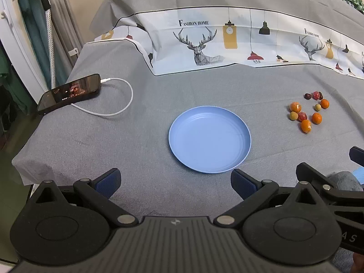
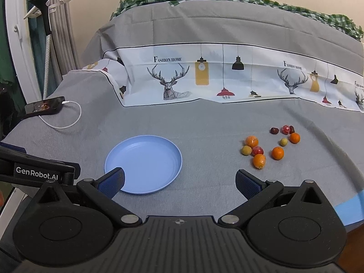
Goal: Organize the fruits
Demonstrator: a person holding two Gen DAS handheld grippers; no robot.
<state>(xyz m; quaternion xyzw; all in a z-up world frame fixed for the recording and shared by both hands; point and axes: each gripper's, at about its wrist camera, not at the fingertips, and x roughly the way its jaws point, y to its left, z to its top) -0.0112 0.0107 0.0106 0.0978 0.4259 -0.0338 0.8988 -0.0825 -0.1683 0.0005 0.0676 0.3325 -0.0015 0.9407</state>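
Observation:
An empty blue plate (image 1: 209, 159) lies on the grey cloth; it also shows in the right wrist view (image 2: 145, 179). A loose cluster of several small fruits (image 1: 307, 111) lies to its right: orange ones, yellow-green ones, red ones and dark ones; the cluster also shows in the right wrist view (image 2: 268, 145). My left gripper (image 1: 175, 182) is open and empty, near the plate's front rim. My right gripper (image 2: 179, 182) is open and empty, between the plate and the fruits, nearer me. Its left finger overlaps the plate's front edge in view.
A black phone (image 1: 68, 93) with a white charging cable (image 1: 122, 104) lies at the far left near the table edge. A printed deer-pattern cloth (image 1: 227, 43) rises behind the table. The left gripper's body (image 2: 36, 170) shows at the right wrist view's left edge.

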